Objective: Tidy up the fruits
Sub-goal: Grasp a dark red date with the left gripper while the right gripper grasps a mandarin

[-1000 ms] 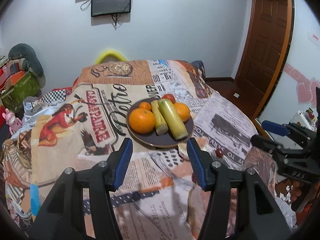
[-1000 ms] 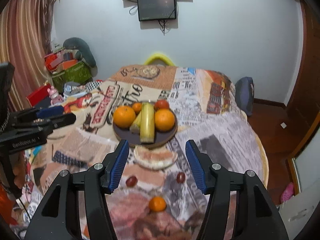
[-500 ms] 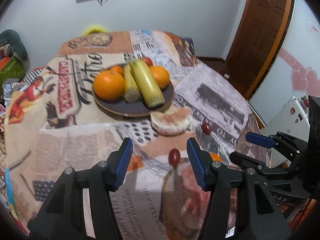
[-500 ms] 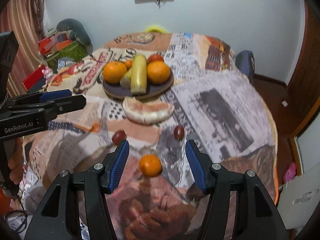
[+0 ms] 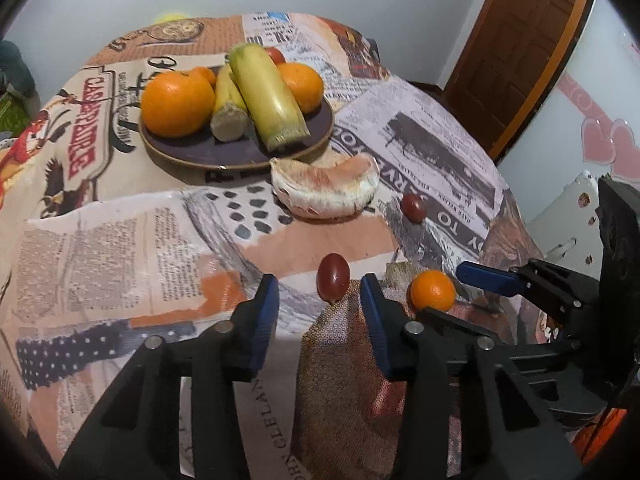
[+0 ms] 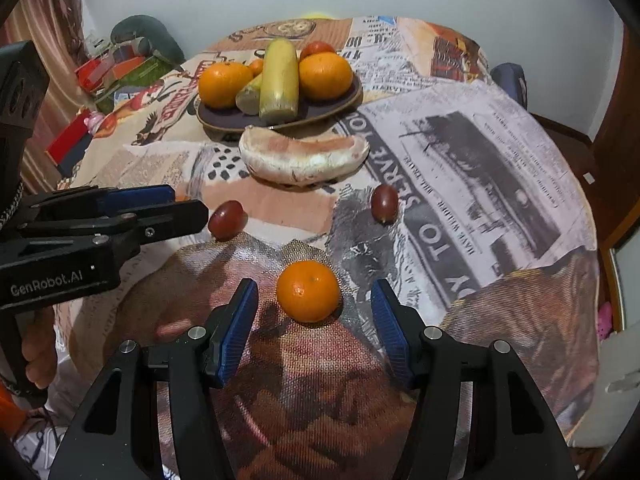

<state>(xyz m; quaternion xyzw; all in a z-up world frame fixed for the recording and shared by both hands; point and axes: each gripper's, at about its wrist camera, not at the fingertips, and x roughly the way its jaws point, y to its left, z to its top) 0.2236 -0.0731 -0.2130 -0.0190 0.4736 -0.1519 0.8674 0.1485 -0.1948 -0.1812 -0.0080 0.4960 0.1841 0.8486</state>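
Note:
A dark plate [image 5: 200, 152] [image 6: 348, 100] at the far side of the table carries oranges, corn cobs and a tomato. In front of it lies a pomelo segment [image 5: 324, 190] [image 6: 304, 158]. A red grape [image 5: 333, 276] [image 6: 227, 219] lies just ahead of my left gripper [image 5: 318, 292], whose jaws are closing with nothing touching the pads. A small mandarin [image 6: 308, 290] [image 5: 433, 290] rests between the tips of my open right gripper [image 6: 314, 298], untouched. A second grape [image 6: 384, 203] [image 5: 414, 207] lies further right.
The round table wears a printed newspaper-pattern cloth [image 5: 120, 220]. The left gripper's body [image 6: 80, 240], held by a hand, reaches in from the left of the right wrist view. A wooden door [image 5: 516, 40] stands at the right, clutter [image 6: 112, 68] at the left wall.
Both grippers have come down and tilted toward the table's near part; loose grapes and mandarin now sit close at their tips. The left jaws stand narrower than before.

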